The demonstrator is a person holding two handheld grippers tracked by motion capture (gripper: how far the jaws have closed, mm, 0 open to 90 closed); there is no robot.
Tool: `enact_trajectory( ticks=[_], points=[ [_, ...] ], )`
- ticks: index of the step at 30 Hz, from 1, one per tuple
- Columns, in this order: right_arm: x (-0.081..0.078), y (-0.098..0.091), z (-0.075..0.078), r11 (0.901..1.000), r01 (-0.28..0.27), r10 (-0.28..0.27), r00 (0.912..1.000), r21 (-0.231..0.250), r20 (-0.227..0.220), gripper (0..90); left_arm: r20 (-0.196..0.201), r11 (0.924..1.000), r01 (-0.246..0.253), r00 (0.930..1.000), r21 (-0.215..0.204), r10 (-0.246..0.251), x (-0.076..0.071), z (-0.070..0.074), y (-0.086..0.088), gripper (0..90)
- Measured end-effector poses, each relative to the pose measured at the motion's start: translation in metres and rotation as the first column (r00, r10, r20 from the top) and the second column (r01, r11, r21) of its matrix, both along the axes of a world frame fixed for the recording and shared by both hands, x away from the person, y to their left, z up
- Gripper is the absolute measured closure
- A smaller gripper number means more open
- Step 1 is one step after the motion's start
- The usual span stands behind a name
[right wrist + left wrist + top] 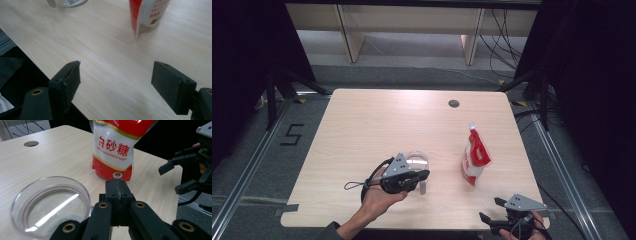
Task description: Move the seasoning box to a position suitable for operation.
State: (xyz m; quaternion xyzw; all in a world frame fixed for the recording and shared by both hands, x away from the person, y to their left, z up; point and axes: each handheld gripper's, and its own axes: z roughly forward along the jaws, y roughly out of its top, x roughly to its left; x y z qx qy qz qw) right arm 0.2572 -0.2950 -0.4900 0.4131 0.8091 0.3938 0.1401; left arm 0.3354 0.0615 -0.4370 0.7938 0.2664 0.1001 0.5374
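The left gripper (117,192), jaws pressed together on nothing, is hovering just beside the clear glass bowl (50,206) (the sugar bag (474,157) is standing well apart from the bowl), while the right gripper (116,85) is waiting wide open.

I see my left gripper (404,179) and right gripper (511,218) as black linkage frames with brass-coloured pivot pins, each topped by a grey 3-cornered plate. A black cable loops from the left one; a dark sleeve (331,231) covers that forearm.
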Motion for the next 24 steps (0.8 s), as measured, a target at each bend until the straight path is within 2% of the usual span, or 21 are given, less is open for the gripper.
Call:
enact_trajectory(
  ticks=[1,2,3,5,6,8,9,13,16,18,19,20,21,23,24],
  points=[
    [0.0000,0.0000,0.0000,1.0000,0.000,0.000,1.0000,0.000,0.000,23.9,0.002,1.0000,0.001,1.0000,0.007,-0.001,0.0015,-0.0011,-0.0015,89.3],
    [0.0017,-0.0011,0.0000,0.9997,-0.016,0.016,0.9994,-0.016,0.029,23.9,-0.009,0.9998,-0.008,0.9999,0.015,0.008,0.0038,-0.0030,-0.0035,89.3],
    [0.0016,-0.0009,0.0000,0.9998,-0.015,0.016,0.9995,-0.013,0.028,24.0,0.005,0.9998,0.001,1.0000,0.021,-0.001,0.0059,-0.0039,-0.0039,89.3],
    [0.0010,0.0002,-0.0004,0.9999,-0.016,0.016,0.9997,-0.004,0.017,24.3,0.000,0.9994,-0.010,0.9999,0.034,0.010,0.0069,-0.0057,-0.0037,89.2],
    [0.0015,-0.0001,-0.0003,0.9997,-0.019,0.019,0.9995,-0.014,0.024,24.3,0.000,0.9994,-0.010,0.9999,0.034,0.010,0.0069,-0.0057,-0.0037,89.2],
    [-0.0003,0.0022,-0.0004,1.0000,-0.005,0.005,0.9998,0.006,-0.017,24.2,-0.006,0.9991,-0.016,0.9999,0.038,0.016,0.0076,-0.0079,-0.0034,89.1],
    [0.0005,0.0017,-0.0008,1.0000,-0.009,0.009,1.0000,-0.001,0.003,24.2,-0.008,0.9991,-0.014,0.9999,0.041,0.015,0.0081,-0.0099,-0.0030,89.2],
    [0.0017,0.0014,-0.0015,0.9998,-0.021,0.021,0.9997,-0.006,0.010,24.2,-0.006,0.9988,-0.002,1.0000,0.048,0.002,0.0077,-0.0090,-0.0036,89.0],
    [0.0018,0.0013,-0.0014,0.9996,-0.025,0.025,0.9997,-0.011,0.005,24.3,0.003,0.9979,0.004,1.0000,0.064,-0.005,0.0068,-0.0077,-0.0022,88.9],
    [0.0018,0.0017,-0.0017,0.9998,-0.019,0.019,0.9998,-0.007,0.008,24.2,-0.001,0.9984,0.008,1.0000,0.056,-0.008,0.0066,-0.0081,-0.0019,88.9],
    [0.0014,0.0017,-0.0014,0.9997,-0.022,0.022,0.9996,-0.005,-0.017,24.2,0.000,0.9978,0.005,1.0000,0.066,-0.005,0.0049,-0.0075,-0.0015,88.9],
    [0.0014,0.0017,-0.0014,0.9997,-0.022,0.022,0.9996,-0.005,-0.017,24.2,0.000,0.9978,0.005,1.0000,0.066,-0.005,0.0049,-0.0075,-0.0015,88.9],
    [0.0002,0.0028,-0.0018,0.9999,-0.010,0.010,0.9998,-0.007,-0.016,24.2,0.012,0.9966,0.010,0.9999,0.081,-0.011,0.0035,-0.0069,-0.0012,88.9],
    [0.0004,0.0036,-0.0020,0.9999,-0.013,0.013,0.9997,-0.001,-0.018,24.3,0.028,0.9962,0.023,0.9993,0.084,-0.025,0.0038,-0.0064,-0.0003,88.9],
    [0.0003,0.0036,-0.0019,0.9999,-0.013,0.013,0.9998,0.000,-0.017,24.3,0.017,0.9957,0.021,0.9996,0.090,-0.022,0.0024,-0.0062,0.0000,88.8]
  ],
)
